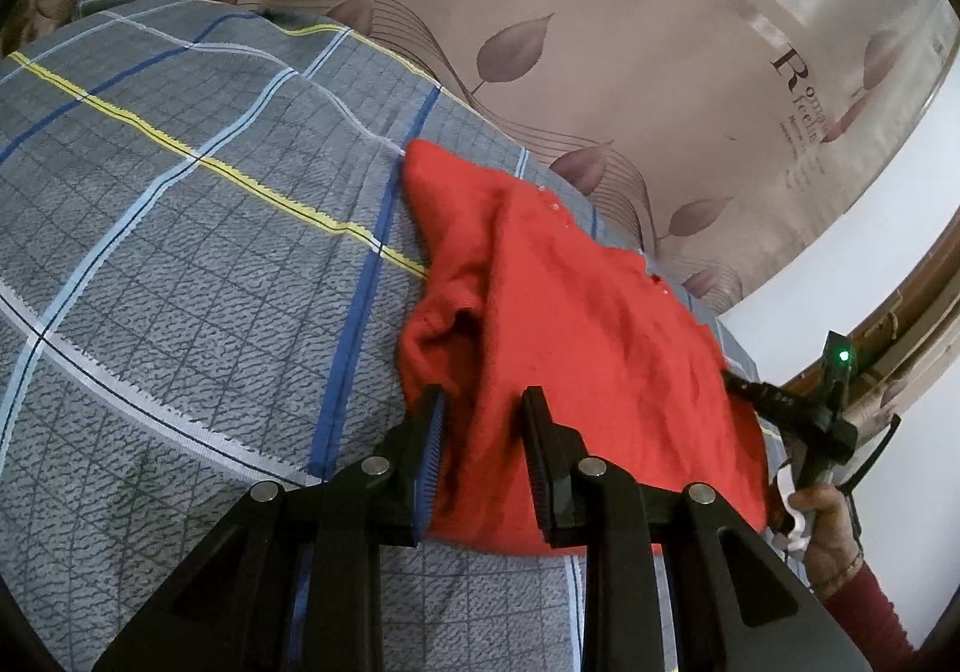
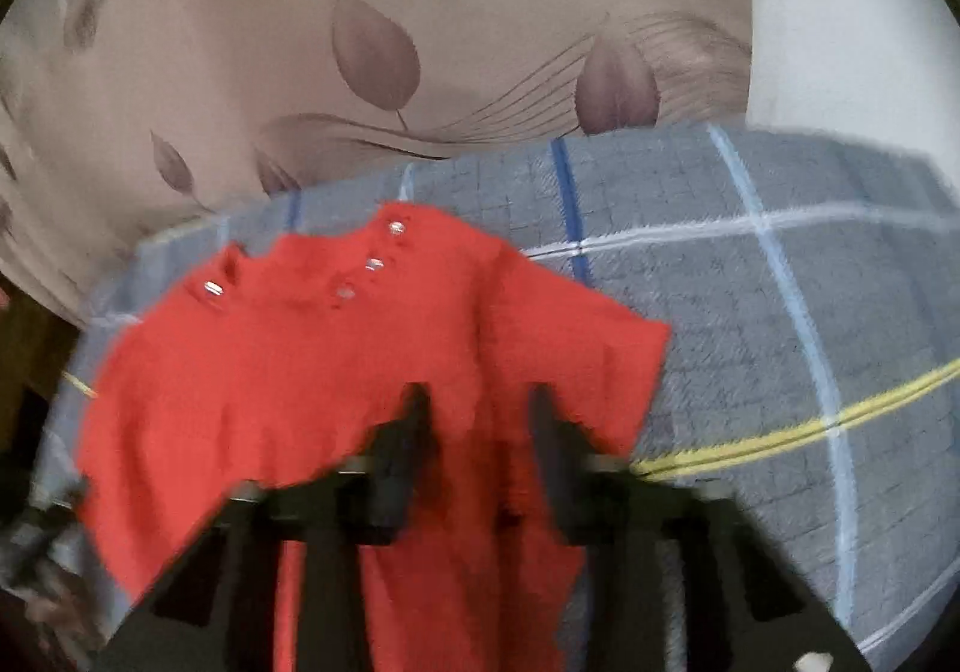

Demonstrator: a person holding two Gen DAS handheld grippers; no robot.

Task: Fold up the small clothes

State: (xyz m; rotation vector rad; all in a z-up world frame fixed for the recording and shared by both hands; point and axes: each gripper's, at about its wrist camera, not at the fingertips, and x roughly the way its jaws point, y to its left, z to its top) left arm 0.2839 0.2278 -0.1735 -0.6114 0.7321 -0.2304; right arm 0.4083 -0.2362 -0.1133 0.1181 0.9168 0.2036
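Bed (image 1: 180, 228): grey plaid sheet with blue, white and yellow stripes; leaf-print curtain (image 1: 600, 42) behind.

Left gripper (image 1: 483, 402): narrowed to a small gap, a bunched fold of the red top's hem between the pads, apparently pinched; angled downward at the near left corner of the garment.

Red top (image 1: 570, 312): small knitted piece with shiny buttons (image 2: 375, 265) near the neckline, spread on the bed; long axis from hem at the grippers away to neckline at the far edge, one sleeve (image 2: 600, 360) out to the side.

Right gripper (image 1: 774, 402): fingers look parted in the blurred right wrist view, yet judged closed, cloth bunched between them; set at the garment's opposite near corner.

Relation for coming move: both grippers on the hem side, garment lying ahead of each, neither nearer; fold likely carried forward toward neckline.
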